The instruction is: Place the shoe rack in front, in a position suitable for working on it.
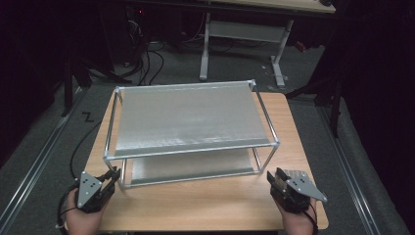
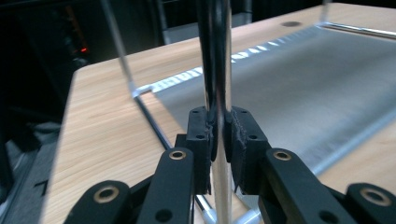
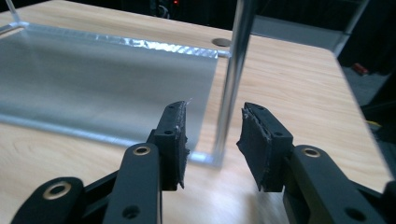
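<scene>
**High view: both tools at the rack's near posts**

Left tool (image 2: 219, 135) is clamped on the rack's (image 1: 191, 117) near post at 7 o'clock; right tool (image 3: 212, 135) stands half wide around the post at 5 o'clock, pads clear. To lift level, close the right squarely first. Beyond, the wooden counter (image 1: 205, 205), then a dark room with cables and another desk at 12 o'clock.

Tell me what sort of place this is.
Probably a lab or workshop: a wooden table carrying a two-tier metal rack, a height-adjustable desk frame behind it, and loose cables on grey carpet.
</scene>
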Demonstrator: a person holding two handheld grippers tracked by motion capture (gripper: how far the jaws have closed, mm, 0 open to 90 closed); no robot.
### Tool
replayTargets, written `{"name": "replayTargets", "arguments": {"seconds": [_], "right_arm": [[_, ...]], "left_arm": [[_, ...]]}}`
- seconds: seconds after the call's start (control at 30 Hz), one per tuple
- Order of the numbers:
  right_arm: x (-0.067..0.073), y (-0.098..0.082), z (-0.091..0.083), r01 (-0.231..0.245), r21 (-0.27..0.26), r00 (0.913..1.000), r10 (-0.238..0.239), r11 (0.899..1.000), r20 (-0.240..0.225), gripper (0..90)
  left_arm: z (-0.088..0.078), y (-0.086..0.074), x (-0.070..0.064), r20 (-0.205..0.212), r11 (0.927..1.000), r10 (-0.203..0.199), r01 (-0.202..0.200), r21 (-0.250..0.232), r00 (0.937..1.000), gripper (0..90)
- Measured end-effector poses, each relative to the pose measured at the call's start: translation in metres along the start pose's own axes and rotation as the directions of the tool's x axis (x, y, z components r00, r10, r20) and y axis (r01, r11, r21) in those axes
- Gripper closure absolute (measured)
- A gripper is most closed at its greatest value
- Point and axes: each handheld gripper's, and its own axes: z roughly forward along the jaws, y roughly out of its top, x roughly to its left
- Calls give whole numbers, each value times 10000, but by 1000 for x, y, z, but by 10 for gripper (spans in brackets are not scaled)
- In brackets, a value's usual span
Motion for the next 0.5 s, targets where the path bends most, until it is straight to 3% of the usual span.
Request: {"name": "replayTargets", "arguments": {"seconds": [0.07,0.1,0.13,0.17,0.2,0.3,0.33,0.43,0.5], "right_arm": [[-5,-6,-10,57,-77,9999,-57,10000,95,603],[-5,-6,-10,57,-77,9999,-57,10000,95,603],[-11,-14,-19,31,-178,9998,-27,9998,191,601],[-13,-16,-22,-31,-199,9998,35,9998,199,601],[-16,-19,-24,-86,-199,9997,90,9998,222,600],[-20,-24,-27,-194,-119,9995,197,9997,255,596],[-24,-27,-29,-280,-75,9993,282,9996,261,594],[-28,-29,-32,-316,-79,9988,319,9995,382,584],[-32,-30,-37,-310,-100,9988,313,9995,384,552]], "left_arm": [[2,4,-13,251,9997,250,-251,43,9994,787],[2,4,-13,251,9997,250,-251,43,9994,787],[6,7,-25,501,9996,268,-270,26,9984,786],[6,7,-25,501,9996,268,-270,26,9984,787],[9,10,-37,634,9996,284,-286,19,9976,787],[13,13,-48,869,9995,313,-314,-2,9957,786],[15,16,-58,1045,9990,444,-446,-11,9935,785],[18,18,-67,1163,9991,435,-429,-72,9923,785],[20,20,-79,1513,9994,315,-295,-151,9880,788]]}}
